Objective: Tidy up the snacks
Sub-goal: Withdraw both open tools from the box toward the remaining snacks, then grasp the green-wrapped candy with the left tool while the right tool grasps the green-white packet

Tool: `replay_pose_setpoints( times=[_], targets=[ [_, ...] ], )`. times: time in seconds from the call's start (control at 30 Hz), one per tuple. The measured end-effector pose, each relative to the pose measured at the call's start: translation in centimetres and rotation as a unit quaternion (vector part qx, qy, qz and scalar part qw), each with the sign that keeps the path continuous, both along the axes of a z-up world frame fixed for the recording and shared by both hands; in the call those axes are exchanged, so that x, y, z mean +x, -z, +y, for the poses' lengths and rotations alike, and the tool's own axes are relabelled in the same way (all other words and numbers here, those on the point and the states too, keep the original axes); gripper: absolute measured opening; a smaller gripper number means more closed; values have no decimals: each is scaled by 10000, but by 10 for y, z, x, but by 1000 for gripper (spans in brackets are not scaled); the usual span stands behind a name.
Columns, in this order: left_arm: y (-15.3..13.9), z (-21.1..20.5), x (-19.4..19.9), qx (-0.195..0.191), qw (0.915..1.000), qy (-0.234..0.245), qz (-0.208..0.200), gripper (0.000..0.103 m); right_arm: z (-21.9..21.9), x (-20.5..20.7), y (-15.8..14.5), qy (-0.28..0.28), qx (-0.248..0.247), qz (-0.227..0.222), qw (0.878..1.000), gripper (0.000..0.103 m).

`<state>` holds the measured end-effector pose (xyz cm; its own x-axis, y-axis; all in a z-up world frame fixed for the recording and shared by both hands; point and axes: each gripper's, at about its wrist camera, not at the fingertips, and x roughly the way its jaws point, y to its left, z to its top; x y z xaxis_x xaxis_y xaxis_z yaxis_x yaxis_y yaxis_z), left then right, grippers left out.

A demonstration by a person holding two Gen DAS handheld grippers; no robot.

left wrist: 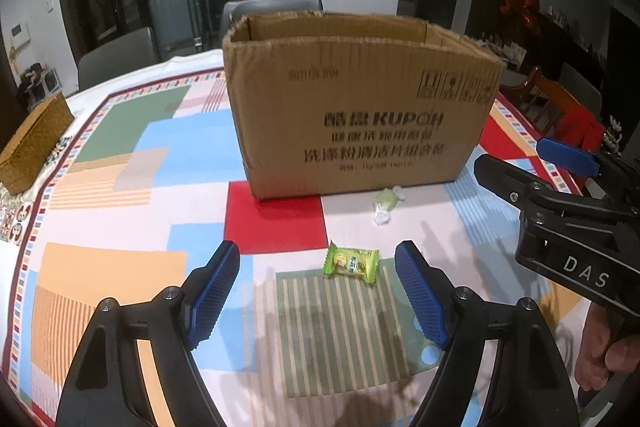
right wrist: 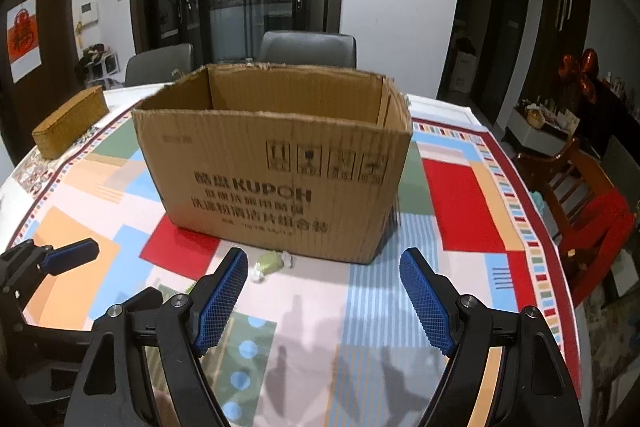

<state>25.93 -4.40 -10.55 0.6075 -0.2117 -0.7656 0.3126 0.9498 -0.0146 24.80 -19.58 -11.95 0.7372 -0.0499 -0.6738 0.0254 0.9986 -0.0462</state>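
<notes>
Snacks remain out: green packet (left wrist: pixel 351 264) and pale candy (left wrist: pixel 385 203) lie on tabletop (left wrist: pixel 120 195) below carton (left wrist: pixel 360 107); both tools gape empty.

Green snack packet (left wrist: pixel 351 264); brown box (left wrist: pixel 360 107); candy (left wrist: pixel 385 201) perhaps pale-green.

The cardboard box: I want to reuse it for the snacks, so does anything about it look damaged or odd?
The cardboard box has no top flaps; its rim is ragged where they were torn off, roughest along the back edge and right corner. Its walls stand upright, and it sits flat on the tablecloth.
</notes>
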Motion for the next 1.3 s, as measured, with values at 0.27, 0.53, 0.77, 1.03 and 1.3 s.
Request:
replay_pose_setpoints(
  times=[0.27,0.53,0.77,1.03,1.3],
  targets=[
    [26,-9,10,58,9996,71,253,80,-4,7,24,9,70,221,9997,79],
    [47,-20,23,139,9988,188,434,78,-5,21,45,-111,152,411,9990,79],
    [65,-23,35,194,9977,218,617,71,2,38,63,-443,196,598,9970,79],
    [75,-20,42,98,9974,282,653,67,13,59,81,-723,234,811,9938,79],
    [75,-14,40,70,9982,339,496,60,24,73,97,-851,200,965,9915,74]
  ],
)
